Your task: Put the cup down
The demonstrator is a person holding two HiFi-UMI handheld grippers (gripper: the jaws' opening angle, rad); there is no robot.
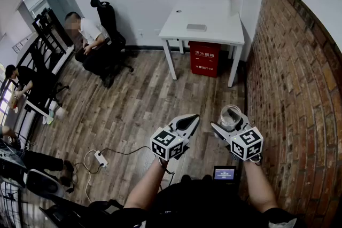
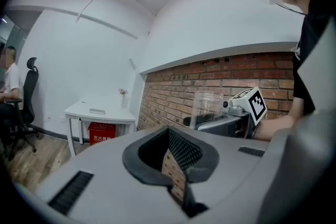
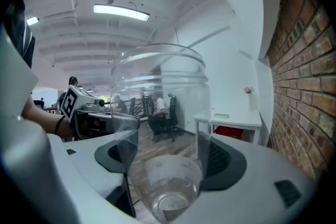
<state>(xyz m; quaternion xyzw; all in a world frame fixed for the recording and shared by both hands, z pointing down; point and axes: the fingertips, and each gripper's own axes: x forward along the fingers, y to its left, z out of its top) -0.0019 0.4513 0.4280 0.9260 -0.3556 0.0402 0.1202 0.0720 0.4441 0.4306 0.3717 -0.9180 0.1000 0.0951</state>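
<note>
One clear cup (image 1: 231,115) stood upright at the lower right of the head view, clasped between the widely spread jaws of the right gripper (image 1: 229,127), whose pads pressed its two sides. That forearm reached forward above the wooden floor (image 1: 133,109), near the brick wall (image 1: 288,88). Just left of it, the left gripper (image 1: 191,121) also pointed forward, jaws closed together on nothing.

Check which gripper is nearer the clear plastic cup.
Right. The right gripper grips the clear plastic cup between its jaws. The left gripper, jaws together and empty, is off to the cup's left, not touching it.
</note>
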